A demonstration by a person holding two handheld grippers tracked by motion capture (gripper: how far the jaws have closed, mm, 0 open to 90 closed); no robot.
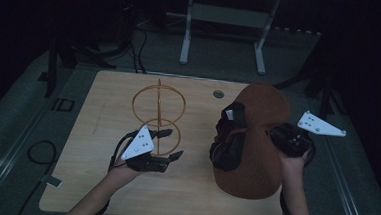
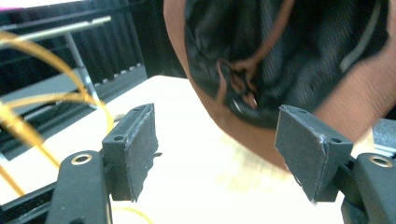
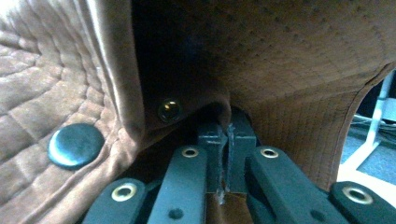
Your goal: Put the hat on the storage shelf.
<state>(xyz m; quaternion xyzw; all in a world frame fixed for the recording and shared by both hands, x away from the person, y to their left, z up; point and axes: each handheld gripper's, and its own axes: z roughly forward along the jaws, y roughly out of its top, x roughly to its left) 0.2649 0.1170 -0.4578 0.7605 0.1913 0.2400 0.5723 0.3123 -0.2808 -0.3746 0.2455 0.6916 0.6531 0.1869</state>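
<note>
A brown suede hat (image 1: 256, 141) with a dark lining and a brown chin cord hangs on edge over the right half of the table. My right gripper (image 1: 276, 135) is shut on its brim from the right; in the right gripper view the jaws (image 3: 227, 135) pinch a fold of the hat (image 3: 303, 56) beside a snap button. A golden wire stand (image 1: 158, 105) made of rings rises at the table's middle. My left gripper (image 1: 173, 144) stands open at the stand's base with nothing between its jaws. In the left gripper view the gripper (image 2: 217, 156) faces the hat's lining (image 2: 280, 56), with the stand (image 2: 56, 98) at the left.
The wooden table (image 1: 99, 182) has a round cable hole (image 1: 218, 94) near its far edge. A white metal frame (image 1: 224, 19) stands on the floor beyond it. A cable (image 1: 40, 153) loops on the floor at the left.
</note>
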